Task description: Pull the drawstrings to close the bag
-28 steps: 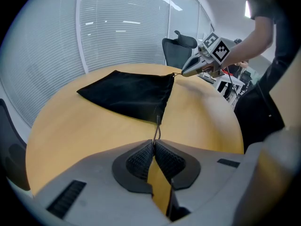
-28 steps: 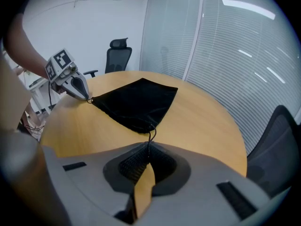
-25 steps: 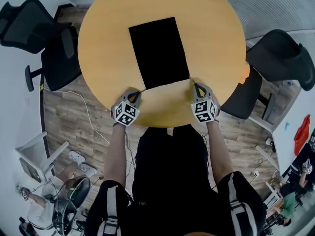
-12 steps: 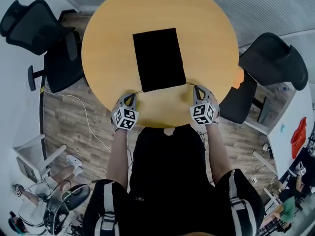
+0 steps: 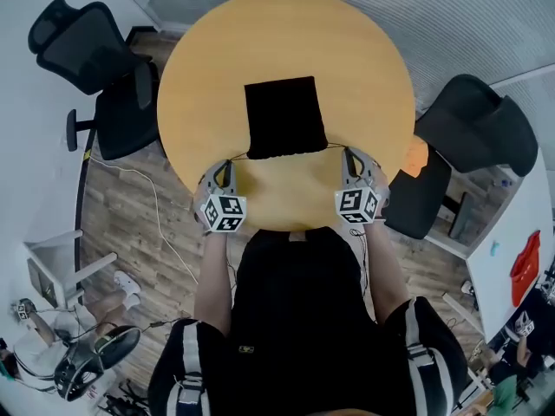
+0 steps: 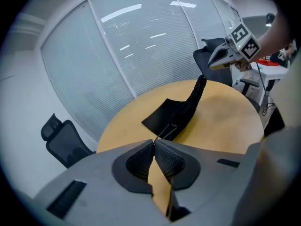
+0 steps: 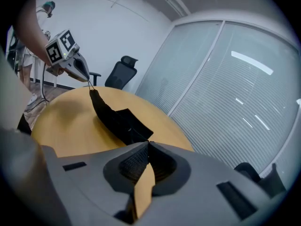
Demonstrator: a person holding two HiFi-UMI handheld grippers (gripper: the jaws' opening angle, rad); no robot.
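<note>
A black drawstring bag lies on the round wooden table, its gathered mouth towards me. A thin drawstring runs from the mouth's left corner to my left gripper, which is shut on it. From the right corner another drawstring leads to my right gripper, also shut on its cord. In the left gripper view the jaws pinch the string, and the bag rises towards the right gripper. In the right gripper view the bag hangs from the left gripper.
Black office chairs stand at the table's left and right. An orange item lies on the right-hand chair's seat. Both grippers hover over the table's near edge, close to my body. A cable trails over the wooden floor.
Both grippers have drawn a little farther apart with the strings taut. The bag's mouth has bunched up and the bag looks shorter than a second ago.
</note>
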